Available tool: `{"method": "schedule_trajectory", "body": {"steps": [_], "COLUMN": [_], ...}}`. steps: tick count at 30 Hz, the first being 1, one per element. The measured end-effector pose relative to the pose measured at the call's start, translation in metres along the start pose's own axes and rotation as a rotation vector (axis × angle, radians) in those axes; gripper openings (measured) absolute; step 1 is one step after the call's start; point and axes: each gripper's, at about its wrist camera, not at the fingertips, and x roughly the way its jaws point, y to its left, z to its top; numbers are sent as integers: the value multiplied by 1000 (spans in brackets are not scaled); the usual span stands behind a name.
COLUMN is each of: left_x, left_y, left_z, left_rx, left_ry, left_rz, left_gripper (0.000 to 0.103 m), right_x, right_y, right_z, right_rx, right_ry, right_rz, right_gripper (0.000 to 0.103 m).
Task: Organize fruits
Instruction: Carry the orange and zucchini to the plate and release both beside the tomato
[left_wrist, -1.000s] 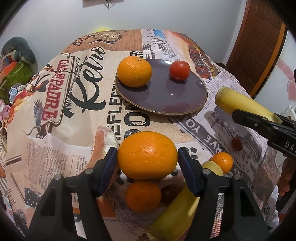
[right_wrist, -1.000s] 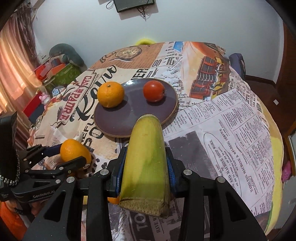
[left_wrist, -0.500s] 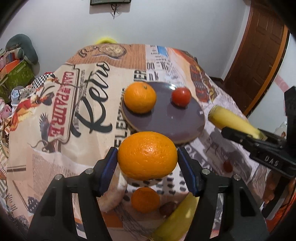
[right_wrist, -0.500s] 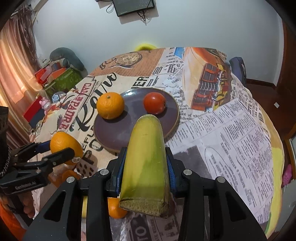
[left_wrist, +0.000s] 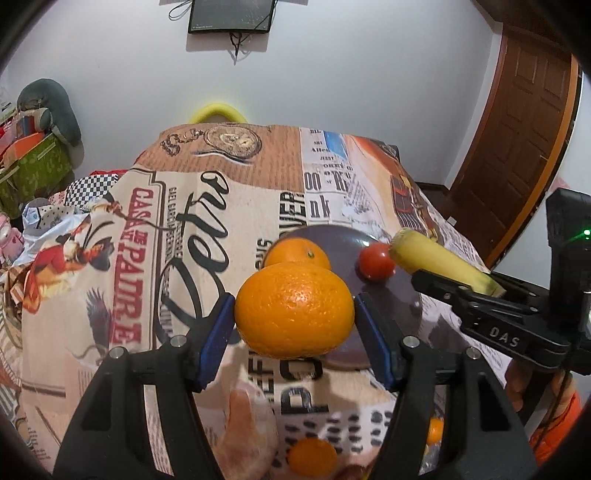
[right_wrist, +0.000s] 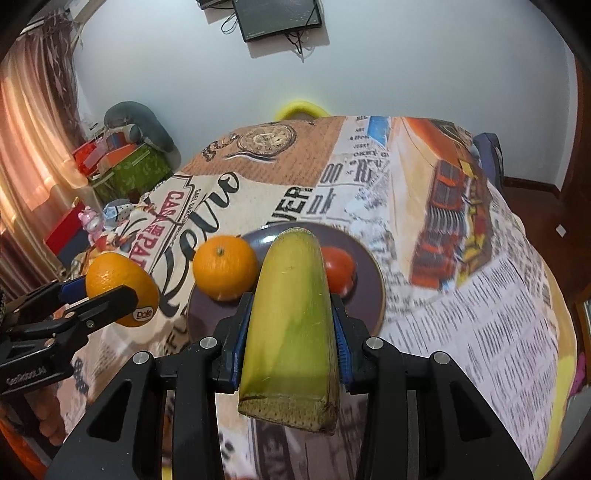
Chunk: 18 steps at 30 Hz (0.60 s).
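Observation:
My left gripper (left_wrist: 294, 314) is shut on a large orange (left_wrist: 293, 308), held in the air in front of the dark purple plate (left_wrist: 404, 301). The same orange (right_wrist: 120, 284) shows at the left of the right wrist view, clamped by that gripper. My right gripper (right_wrist: 290, 332) is shut on a yellow-green banana piece (right_wrist: 290, 325), cut end toward the camera, also above the table near the plate (right_wrist: 364, 295). On the plate lie a second orange (right_wrist: 224, 267) and a red tomato (right_wrist: 338, 269).
Printed newspaper-style cloth (left_wrist: 177, 221) covers the table. Small oranges (left_wrist: 312, 456) and a pale fruit (left_wrist: 247, 428) lie on it near the front edge. A wooden door (left_wrist: 517, 147) stands at right, clutter and boxes (right_wrist: 122, 166) at left, a wall monitor (right_wrist: 277, 16) behind.
Both grippers have risen and pulled back from the plate with their fruit still clamped; the plate now looks smaller and farther, and the loose fruit on the cloth has slid toward the bottom edge.

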Motion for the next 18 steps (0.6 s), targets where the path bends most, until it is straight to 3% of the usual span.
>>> {"method": "schedule_trajectory", "body": {"steps": [18], "left_x": [34], "left_y": [24], "left_z": [16], "left_rx": [-20], "left_ry": [7], "left_rz": [-3], "left_gripper": [65], "right_x": [74], "right_y": [10], "right_z": [31], "right_rx": [-78], "right_ry": [104], "right_rz": [12], "right_gripper": [35]}}
